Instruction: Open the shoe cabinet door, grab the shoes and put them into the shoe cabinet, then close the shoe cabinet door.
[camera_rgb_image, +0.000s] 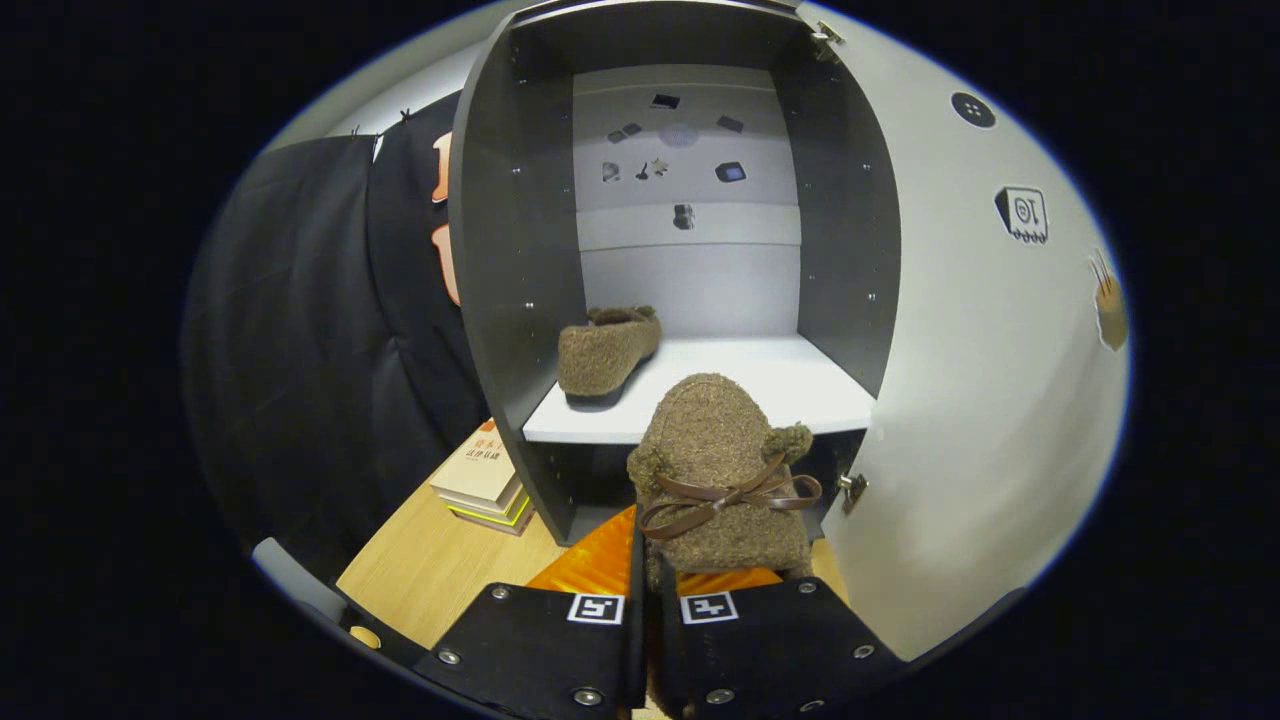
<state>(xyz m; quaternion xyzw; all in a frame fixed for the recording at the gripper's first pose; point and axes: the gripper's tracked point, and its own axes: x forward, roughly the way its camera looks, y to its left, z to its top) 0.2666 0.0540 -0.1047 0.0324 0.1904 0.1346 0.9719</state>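
My gripper is shut on a fuzzy brown shoe with a brown ribbon bow; the shoe stands up from between the fingers, toe pointing toward the cabinet. Just beyond it is the open shoe cabinet with dark side walls and a white shelf. A second matching brown shoe lies on the left part of that shelf, toe toward the back. The white cabinet door is swung open on the right, its lower hinge beside the held shoe.
A stack of books lies on the wooden table left of the cabinet's base. Black cloth wall hangs to the left. The cabinet's lower compartment is dark under the shelf. Small stickers dot the cabinet's back panel.
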